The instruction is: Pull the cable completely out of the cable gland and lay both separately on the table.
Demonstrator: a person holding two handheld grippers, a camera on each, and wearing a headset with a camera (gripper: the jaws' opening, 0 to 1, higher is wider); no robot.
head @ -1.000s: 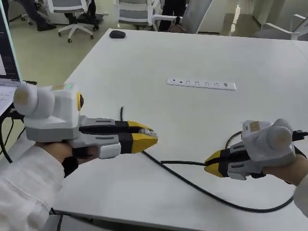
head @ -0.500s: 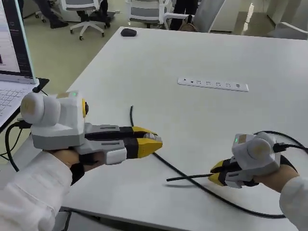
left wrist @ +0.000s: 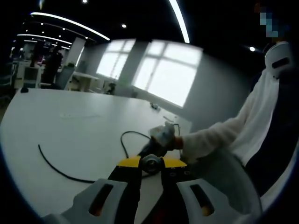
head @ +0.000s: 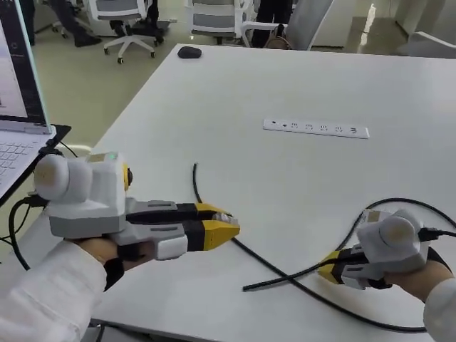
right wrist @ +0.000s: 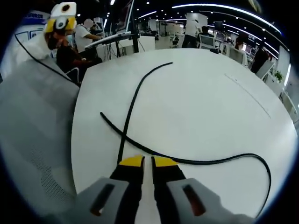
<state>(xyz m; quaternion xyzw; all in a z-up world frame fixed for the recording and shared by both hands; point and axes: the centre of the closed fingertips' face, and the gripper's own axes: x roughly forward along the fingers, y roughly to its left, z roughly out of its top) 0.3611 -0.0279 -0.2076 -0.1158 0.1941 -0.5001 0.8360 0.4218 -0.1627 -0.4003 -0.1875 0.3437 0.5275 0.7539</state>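
Two parts look separated. The gland (left wrist: 152,163) sits clamped between your left gripper's (head: 219,224) yellow tips, held above the table (head: 285,85) near its front edge, and I see no cable through it in the left gripper view.

The cable (right wrist: 205,162) is down on the table. One long black run goes from mid-table past the left tips toward your right. Another stretch has a free end (head: 247,288) well apart from the gland and leads to your right gripper (head: 329,266). Can't tell whether that's one cable or two.

The right jaws have only a slit between them, low at the table. The cable crosses right at the tips in the right gripper view — can't tell if it's pinched or just lying there.

My read: the pull-out is done and you're in the lay-down step.

Next move calls for:
- **Left:** lower it to a bare patch clear of the cable, spread the jaws and let the gland settle — it's round, so it may roll.
- **Right:** make sure the cable is let go, then lift straight off so you don't drag it toward the gland.
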